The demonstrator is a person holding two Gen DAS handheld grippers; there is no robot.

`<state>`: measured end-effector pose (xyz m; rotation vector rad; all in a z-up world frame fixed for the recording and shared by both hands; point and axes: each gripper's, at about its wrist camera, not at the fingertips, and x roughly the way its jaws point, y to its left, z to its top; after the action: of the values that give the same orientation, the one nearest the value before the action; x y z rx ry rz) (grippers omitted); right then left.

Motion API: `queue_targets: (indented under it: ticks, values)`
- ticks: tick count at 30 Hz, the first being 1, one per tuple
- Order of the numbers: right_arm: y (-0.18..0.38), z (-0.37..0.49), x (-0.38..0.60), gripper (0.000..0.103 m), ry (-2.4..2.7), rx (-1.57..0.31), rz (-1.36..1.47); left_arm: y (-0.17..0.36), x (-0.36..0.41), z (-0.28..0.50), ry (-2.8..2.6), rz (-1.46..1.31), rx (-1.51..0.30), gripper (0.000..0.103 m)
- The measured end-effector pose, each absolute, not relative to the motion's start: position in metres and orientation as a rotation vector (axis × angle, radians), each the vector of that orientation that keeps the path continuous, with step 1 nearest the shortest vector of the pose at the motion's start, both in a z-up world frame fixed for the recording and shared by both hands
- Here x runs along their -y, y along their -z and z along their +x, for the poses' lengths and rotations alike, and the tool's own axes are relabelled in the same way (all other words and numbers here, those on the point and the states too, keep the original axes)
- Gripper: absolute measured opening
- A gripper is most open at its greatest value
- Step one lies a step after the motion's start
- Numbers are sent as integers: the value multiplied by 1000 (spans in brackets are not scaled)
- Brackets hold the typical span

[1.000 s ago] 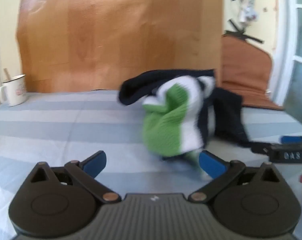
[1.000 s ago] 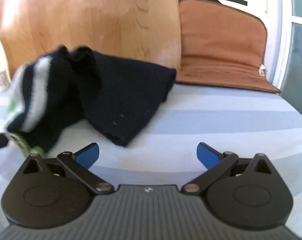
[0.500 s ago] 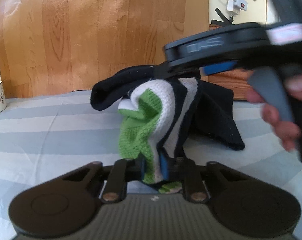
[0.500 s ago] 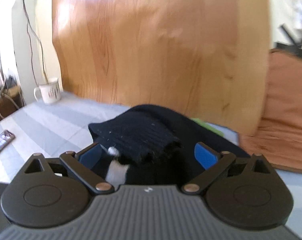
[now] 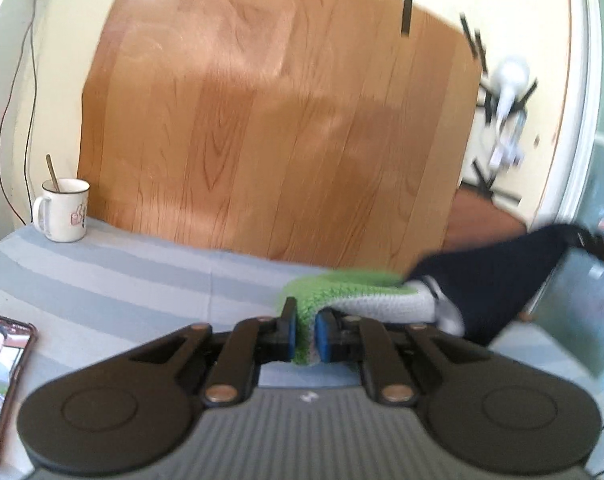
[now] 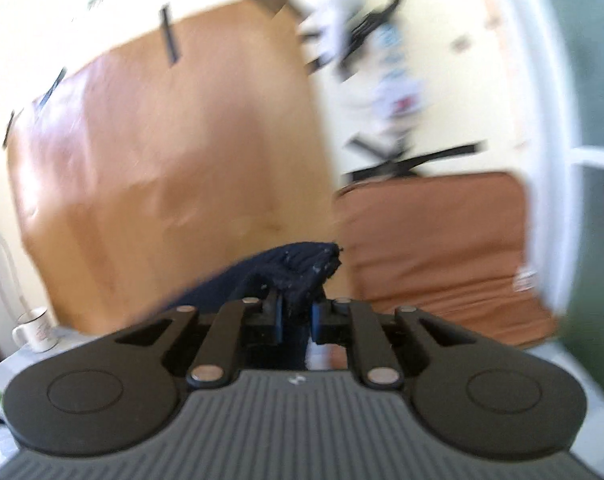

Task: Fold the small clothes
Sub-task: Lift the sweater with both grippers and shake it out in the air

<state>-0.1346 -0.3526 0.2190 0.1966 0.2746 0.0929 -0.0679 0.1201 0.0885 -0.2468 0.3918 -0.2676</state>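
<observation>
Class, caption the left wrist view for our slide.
Left gripper pinches the green end of a striped knit garment above the bed.

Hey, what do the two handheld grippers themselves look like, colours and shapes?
The left gripper and right gripper match: blue finger pads on black linkage arms with metallic rivets, two round black discs, and a ribbed grey body bearing a small white logo.

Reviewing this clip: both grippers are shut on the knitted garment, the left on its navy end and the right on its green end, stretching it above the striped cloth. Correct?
Not quite: the ends are swapped. The left wrist view shows the left gripper shut on the green end of the knitted garment, and the right wrist view shows the right gripper shut on its navy end. The rest holds: it is stretched above the striped cloth.
</observation>
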Motion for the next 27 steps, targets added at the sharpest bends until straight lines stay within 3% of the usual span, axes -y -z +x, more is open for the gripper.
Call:
queue_targets:
  ticks: [4, 7, 8, 9, 11, 13, 14, 15, 18, 20, 22, 23, 24, 25, 27]
  values:
    - [-206, -185, 378, 16, -4, -308, 204, -103, -126, -64, 374, -324, -380, 9]
    - [-176, -201, 375, 36, 71, -441, 101, -114, -97, -56, 463, -255, -359, 9]
    - [-164, -204, 370, 56, 104, -491, 49, -118, -90, -53, 488, -231, -358, 9]
    - [-158, -205, 363, 62, 112, -514, 6, -120, -78, -48, 515, -207, -363, 9]
    - [-144, -217, 340, 63, 34, -507, -48, -123, -56, -41, 551, -156, -372, 9]
    - [-139, -229, 308, 72, -128, -471, -83, -128, -40, -30, 577, -123, -385, 9]
    - [-138, -233, 289, 84, -197, -440, -112, -129, -34, -27, 584, -113, -386, 9]
    - [-137, -231, 272, 89, -251, -411, -141, -132, -28, -25, 591, -104, -385, 9]
    - [-135, -225, 222, 89, -394, -347, -220, -136, -19, -38, 599, -85, -371, 9]
    - [-135, -212, 196, 89, -432, -306, -267, -141, -12, -40, 611, -78, -371, 9]
    - [-137, -189, 178, 75, -413, -254, -346, -145, -6, -46, 619, -59, -362, 9]
    - [-141, -177, 175, 26, -406, -253, -370, -147, -5, -48, 615, -49, -358, 10]
    - [-150, -174, 175, 16, -412, -273, -351, -147, -4, -48, 606, -41, -356, 11]
    - [-161, -169, 185, 16, -408, -267, -278, -148, -6, -49, 580, -42, -350, 16]
    - [-185, -167, 212, 16, -385, -217, -180, -147, -18, -53, 560, -58, -316, 43]
